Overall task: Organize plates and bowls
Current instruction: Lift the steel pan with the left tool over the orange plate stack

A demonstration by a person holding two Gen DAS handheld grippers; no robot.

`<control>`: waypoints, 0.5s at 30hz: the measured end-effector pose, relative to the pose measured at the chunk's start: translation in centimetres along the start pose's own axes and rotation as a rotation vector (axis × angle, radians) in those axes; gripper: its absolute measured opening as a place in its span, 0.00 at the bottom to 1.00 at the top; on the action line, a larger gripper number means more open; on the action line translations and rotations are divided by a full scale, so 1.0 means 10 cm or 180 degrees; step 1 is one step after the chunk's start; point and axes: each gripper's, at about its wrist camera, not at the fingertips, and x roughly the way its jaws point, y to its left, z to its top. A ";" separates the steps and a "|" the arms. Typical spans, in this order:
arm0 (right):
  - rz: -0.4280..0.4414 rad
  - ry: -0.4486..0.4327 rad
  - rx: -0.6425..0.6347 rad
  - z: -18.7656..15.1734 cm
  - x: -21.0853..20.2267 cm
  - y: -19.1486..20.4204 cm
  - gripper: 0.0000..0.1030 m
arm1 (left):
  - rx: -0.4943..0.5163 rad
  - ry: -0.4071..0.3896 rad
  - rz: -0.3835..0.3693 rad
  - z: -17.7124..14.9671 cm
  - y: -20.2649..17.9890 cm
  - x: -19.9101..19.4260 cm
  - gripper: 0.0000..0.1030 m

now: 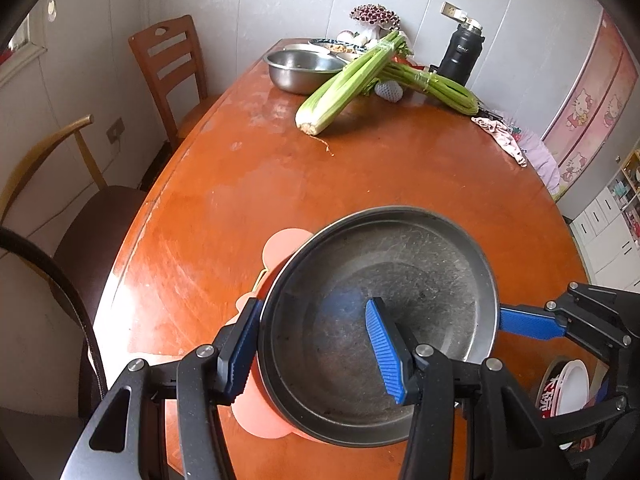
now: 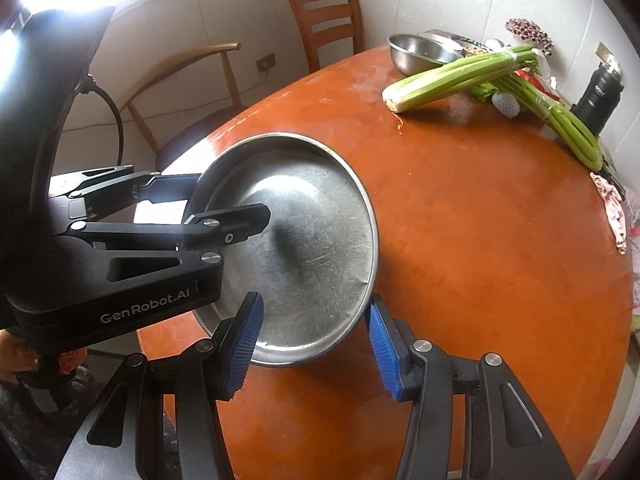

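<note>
Left edge: two chairs point(image 1: 168, 68) beside the counter point(image 1: 360, 168). My left claw point(image 1: 316, 354) grips the steel plate point(image 1: 400, 280) by its left rim, one pad outside, one inside the dish. Plate is held tilted above a pink mat point(image 1: 280, 248) at the near counter edge. My right claw point(image 2: 316, 344) clamps the plate's near-right rim the same way. Far end of the counter: steel bowl point(image 1: 302, 68), celery point(image 1: 352, 80), black flask point(image 1: 460, 54).
</note>
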 end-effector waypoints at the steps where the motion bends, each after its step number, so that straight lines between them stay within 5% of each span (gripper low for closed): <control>1: 0.0002 0.0012 -0.0004 0.01 0.02 0.00 0.54 | -0.0004 0.0004 0.0003 0.00 0.01 0.02 0.51; 15: 0.0061 0.0138 -0.0025 0.03 0.18 0.01 0.54 | -0.0040 0.0075 0.0064 0.03 0.09 0.20 0.51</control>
